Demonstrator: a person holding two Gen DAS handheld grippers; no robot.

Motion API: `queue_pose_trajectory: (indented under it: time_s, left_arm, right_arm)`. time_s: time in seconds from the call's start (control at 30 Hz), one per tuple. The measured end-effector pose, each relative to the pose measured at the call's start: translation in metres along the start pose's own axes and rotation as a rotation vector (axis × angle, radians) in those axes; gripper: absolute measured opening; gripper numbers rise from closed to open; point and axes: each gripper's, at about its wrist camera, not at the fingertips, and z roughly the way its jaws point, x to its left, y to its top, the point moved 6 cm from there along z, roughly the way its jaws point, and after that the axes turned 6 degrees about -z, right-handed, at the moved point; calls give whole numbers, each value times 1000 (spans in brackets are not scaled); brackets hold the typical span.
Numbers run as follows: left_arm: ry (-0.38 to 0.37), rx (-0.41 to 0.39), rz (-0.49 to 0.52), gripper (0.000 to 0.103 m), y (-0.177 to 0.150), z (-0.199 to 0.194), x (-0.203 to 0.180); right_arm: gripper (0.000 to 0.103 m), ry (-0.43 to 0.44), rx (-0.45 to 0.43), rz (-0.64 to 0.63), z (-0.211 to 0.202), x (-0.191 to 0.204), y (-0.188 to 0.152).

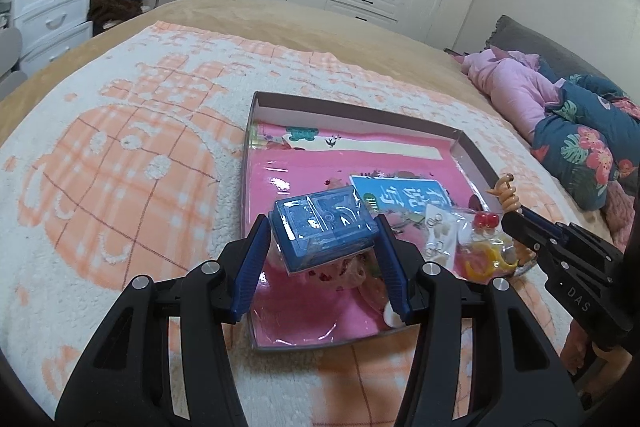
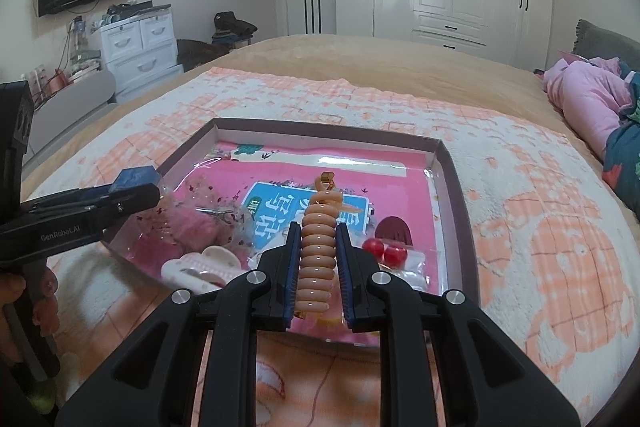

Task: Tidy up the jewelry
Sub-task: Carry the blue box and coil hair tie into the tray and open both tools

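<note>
Left tongs (image 1: 320, 227) clamp a blue box (image 1: 325, 227), right tongs (image 2: 318, 251) a coiled hair tie (image 2: 319, 251), both above the cluttered tray (image 2: 448, 163) at frame centre; sorting appears incomplete.

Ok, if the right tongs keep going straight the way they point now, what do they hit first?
Probably the blue card lying in the tray. The right tongs, shut on the coil, aim down over it, with the coil's tip leading. Depth is hard to judge, so that's a guess.

White letters "DAS" on the black body of the right gripper (image 1: 516, 223); "GenRobot.AI" on the left gripper (image 2: 136, 201); large white Chinese characters, not legible, on the blue card (image 2: 304, 215) inside the tray (image 2: 448, 163).
</note>
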Motion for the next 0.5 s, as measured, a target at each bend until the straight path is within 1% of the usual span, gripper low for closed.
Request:
queue_pose_trajectory:
  time_s: [0.27,0.5]
  left_arm:
    - [14,-3,27,44,0,8,-2]
    - [-11,4,57,44,1,12,-10]
  right_arm:
    - [17,28,32,-2,22,2,3]
    - [17,38,64,-11,38,4,2]
